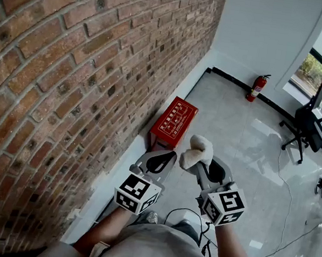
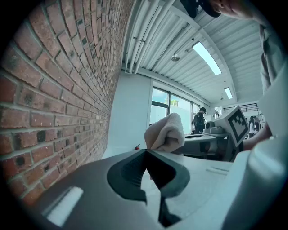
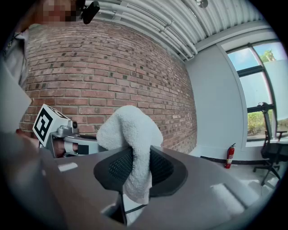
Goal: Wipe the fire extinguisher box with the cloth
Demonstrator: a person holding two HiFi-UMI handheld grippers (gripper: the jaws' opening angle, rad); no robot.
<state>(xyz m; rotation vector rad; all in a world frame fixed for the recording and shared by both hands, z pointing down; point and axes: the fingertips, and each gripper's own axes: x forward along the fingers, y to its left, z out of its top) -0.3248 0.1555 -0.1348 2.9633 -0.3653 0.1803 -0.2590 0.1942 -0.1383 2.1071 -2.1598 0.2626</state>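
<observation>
My right hand-held gripper point(image 1: 205, 168) is closed on one white cloth point(image 1: 197, 151). In the right gripper view, this hand-held gripper point(image 3: 137, 157) has both jaws pressed on the cloth point(image 3: 131, 134) from either side. A rounded bunch stands above the jaws and a short tail hangs below them.

My left hand-held gripper point(image 1: 159, 161) holds nothing. In the left gripper view, this unit point(image 2: 146, 155) has its two jaws together at the tips, and the cloth point(image 2: 165, 132) shows behind them, not between them.

Count, head view:
- Two hand-held grippers, side by side at lower centre, each carrying one marker cube point(image 1: 137, 194).
- One cloth, at the frame's centre.
- One fire extinguisher box point(image 1: 173, 122), red with pale print on its lid. It sits on the floor point(image 1: 246, 155) against the foot of the brick wall point(image 1: 70, 53), just above the grippers in the frame. The cloth is not touching it.
- One fire extinguisher point(image 1: 257, 88), red and upright, at the white wall in the upper right. It also appears at the right of the right gripper view point(image 3: 230, 156).
- One black office chair point(image 1: 307, 125), at the right edge beside the window.
</observation>
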